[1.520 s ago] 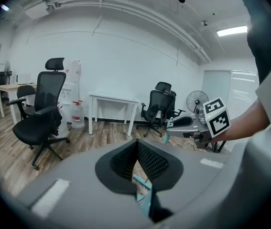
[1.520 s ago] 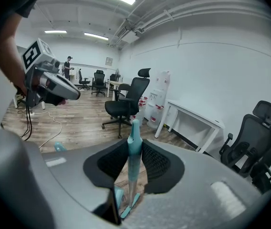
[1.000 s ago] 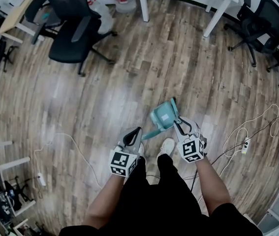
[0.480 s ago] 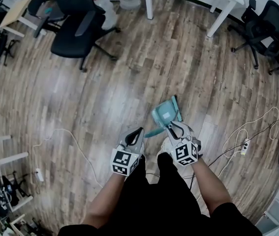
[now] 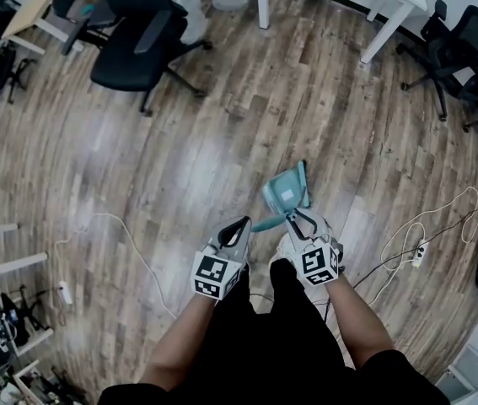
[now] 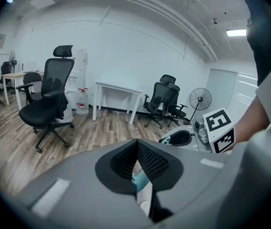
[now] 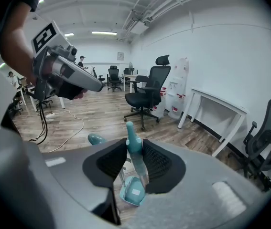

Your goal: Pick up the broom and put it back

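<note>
A teal dustpan [image 5: 285,194] stands on the wood floor just ahead of my feet, also seen low in the right gripper view [image 7: 133,192]. Its long teal handle [image 7: 134,149] rises between the jaws of my right gripper [image 7: 130,143]. The handle leans on the right pad, with a slit of floor showing beside the left pad. These jaws have just been opening, and they are open. A second teal handle end [image 7: 96,138] pokes up to the left. My left gripper [image 5: 239,224] hovers beside it, jaws shut and empty [image 6: 136,144].
A black office chair [image 5: 137,49] stands at the back left, and more chairs [image 5: 466,49] at the back right. White table legs [image 5: 373,32] are at the back. A white cable [image 5: 129,243] runs over the floor on the left. A power strip [image 5: 420,250] with cords lies on the right.
My right gripper has shifted a little left, toward the left gripper, with the teal handle between its jaws. The left gripper has stayed where it was.
</note>
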Tool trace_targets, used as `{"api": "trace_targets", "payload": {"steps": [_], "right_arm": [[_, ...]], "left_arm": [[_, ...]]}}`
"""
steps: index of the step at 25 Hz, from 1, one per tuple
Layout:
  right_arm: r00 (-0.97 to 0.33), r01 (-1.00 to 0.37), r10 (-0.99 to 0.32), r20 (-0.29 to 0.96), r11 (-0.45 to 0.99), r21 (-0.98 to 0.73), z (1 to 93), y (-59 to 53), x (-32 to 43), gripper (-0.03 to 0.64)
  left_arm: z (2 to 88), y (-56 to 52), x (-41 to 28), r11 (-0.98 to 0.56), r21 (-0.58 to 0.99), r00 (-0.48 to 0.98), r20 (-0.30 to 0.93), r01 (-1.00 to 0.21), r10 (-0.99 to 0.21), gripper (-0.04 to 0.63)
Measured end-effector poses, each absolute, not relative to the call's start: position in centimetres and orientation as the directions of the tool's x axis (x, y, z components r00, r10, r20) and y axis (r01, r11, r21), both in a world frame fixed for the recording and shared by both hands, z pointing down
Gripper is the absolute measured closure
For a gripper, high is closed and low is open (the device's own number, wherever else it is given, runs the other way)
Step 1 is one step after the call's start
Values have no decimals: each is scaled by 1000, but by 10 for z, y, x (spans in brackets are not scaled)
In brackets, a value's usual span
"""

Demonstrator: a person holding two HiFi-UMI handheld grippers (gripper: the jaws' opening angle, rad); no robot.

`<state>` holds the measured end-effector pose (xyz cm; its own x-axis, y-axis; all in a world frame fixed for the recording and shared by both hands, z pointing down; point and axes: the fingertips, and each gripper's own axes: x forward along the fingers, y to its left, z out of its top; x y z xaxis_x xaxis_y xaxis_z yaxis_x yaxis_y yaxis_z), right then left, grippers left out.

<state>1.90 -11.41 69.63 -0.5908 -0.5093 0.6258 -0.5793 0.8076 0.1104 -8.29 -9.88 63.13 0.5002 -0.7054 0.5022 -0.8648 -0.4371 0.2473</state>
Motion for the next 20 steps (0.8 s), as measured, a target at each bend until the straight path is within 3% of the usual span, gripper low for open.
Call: {"api": "trace_targets", "payload": {"steps": [20], "right_arm": [[-602,-551,-470,645,830,91,706,-101,3,493]], "left_arm": [[634,-84,-81,-454,242,511,507,-857,-695,578]]}}
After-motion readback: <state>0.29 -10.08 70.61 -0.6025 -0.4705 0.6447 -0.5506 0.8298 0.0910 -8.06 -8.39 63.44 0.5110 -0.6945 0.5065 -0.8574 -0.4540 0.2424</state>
